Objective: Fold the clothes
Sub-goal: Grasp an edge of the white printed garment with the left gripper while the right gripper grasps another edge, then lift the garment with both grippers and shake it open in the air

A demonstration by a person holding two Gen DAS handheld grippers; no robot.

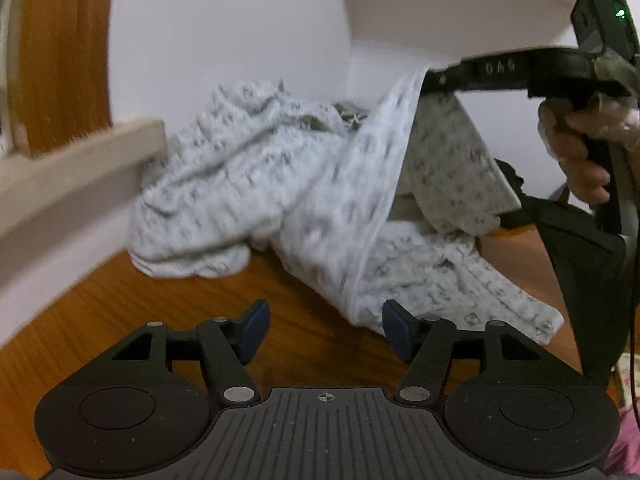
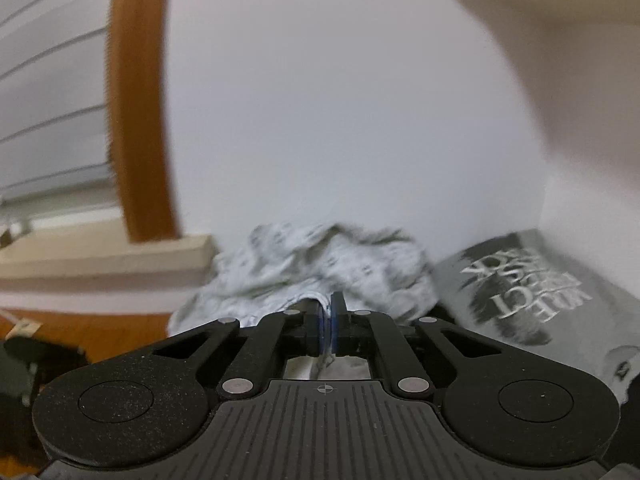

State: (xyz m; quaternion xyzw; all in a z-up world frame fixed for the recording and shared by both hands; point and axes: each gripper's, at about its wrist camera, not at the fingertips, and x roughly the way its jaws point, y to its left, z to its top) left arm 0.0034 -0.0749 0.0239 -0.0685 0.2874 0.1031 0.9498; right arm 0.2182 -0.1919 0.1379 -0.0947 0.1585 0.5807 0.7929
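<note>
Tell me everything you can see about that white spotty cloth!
The white patterned garment looks like soft, thin fabric, white with small grey printed shapes and a plain hemmed edge. It is crumpled, not folded, heaped on the wooden floor against the white wall. One edge is lifted into a tent shape, pinched by the shut right tongs. The open left tongs hover near its lower edge, one pad right by the hem.

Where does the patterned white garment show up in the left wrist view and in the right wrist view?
Left wrist: garment fills the centre, heaped on the wooden table, one edge lifted up-right by the right hand-held gripper.
Right wrist: garment at lower centre, its edge pinched between the pads.
Shared landmark: the brown curved frame, upper left.
</note>
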